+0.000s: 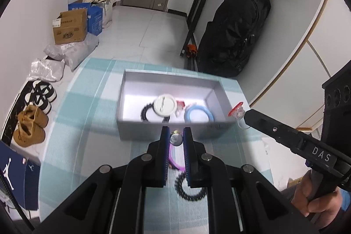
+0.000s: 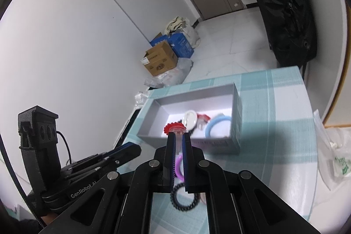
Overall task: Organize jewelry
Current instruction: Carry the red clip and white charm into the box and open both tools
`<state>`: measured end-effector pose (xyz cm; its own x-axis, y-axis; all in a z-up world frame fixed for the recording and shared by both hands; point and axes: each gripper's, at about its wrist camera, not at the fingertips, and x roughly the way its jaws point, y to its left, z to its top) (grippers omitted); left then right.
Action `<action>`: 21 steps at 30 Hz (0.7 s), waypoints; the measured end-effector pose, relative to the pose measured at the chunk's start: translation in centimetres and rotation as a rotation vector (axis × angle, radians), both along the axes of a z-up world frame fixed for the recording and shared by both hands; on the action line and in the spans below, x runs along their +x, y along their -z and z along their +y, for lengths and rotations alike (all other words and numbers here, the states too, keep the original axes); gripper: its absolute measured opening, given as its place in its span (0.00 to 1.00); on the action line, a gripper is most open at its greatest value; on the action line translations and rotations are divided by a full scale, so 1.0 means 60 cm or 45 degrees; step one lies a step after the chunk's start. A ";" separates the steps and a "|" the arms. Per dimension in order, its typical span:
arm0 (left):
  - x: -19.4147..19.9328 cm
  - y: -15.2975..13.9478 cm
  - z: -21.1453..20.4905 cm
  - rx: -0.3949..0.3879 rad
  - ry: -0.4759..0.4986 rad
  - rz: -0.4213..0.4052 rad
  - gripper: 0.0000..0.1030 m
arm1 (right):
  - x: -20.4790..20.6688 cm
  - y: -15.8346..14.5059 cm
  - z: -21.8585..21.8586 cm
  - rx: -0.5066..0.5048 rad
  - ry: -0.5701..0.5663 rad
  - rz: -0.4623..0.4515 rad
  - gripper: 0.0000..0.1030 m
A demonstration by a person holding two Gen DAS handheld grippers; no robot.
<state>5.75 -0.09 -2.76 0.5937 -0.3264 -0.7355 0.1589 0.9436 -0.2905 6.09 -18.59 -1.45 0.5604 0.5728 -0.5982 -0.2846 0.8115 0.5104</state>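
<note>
Grey card walls form the open box (image 1: 129, 100) on the checked cloth of the bench (image 1: 87, 102), already holding a blue ring (image 1: 198, 116), a white round case (image 1: 165, 105) and a black coil band (image 1: 144, 112). The right tongs (image 2: 178, 135) are pinched nearly closed on a clear piece with a red toothed cap (image 2: 174, 127), carried above the box's near wall. The left tongs (image 1: 176, 133) stand narrowly apart around a small silvery item (image 1: 175, 138); whether they actually grip it I cannot tell. A purple band (image 1: 175, 165) and another black coil (image 1: 189, 189) lie on the cloth below. Released too early, the capped piece could strike the rim and fall outside; its smooth plastic may also slip from the pads.
</note>
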 end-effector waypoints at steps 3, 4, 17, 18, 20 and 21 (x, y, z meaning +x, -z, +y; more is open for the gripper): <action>0.018 0.000 0.009 -0.010 0.002 0.015 0.07 | 0.021 -0.004 0.015 -0.018 -0.032 0.008 0.05; 0.022 0.000 0.009 -0.011 0.004 0.017 0.08 | 0.028 -0.005 0.020 -0.030 -0.043 0.011 0.05; 0.097 0.034 0.016 -0.020 0.033 0.074 0.07 | 0.105 0.042 0.037 -0.011 -0.076 0.064 0.05; 0.099 0.037 0.017 -0.020 0.030 0.077 0.07 | 0.108 0.049 0.035 -0.001 -0.073 0.075 0.05; 0.106 0.048 0.018 -0.023 0.027 0.099 0.08 | 0.112 0.057 0.033 0.000 -0.068 0.091 0.05; 0.109 0.049 0.017 -0.030 0.026 0.110 0.08 | 0.115 0.062 0.035 -0.004 -0.070 0.106 0.05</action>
<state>12.32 0.95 -5.69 0.5211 -0.3556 -0.7759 0.1515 0.9332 -0.3260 13.01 -16.49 -5.15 0.4765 0.5994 -0.6432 -0.2859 0.7975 0.5313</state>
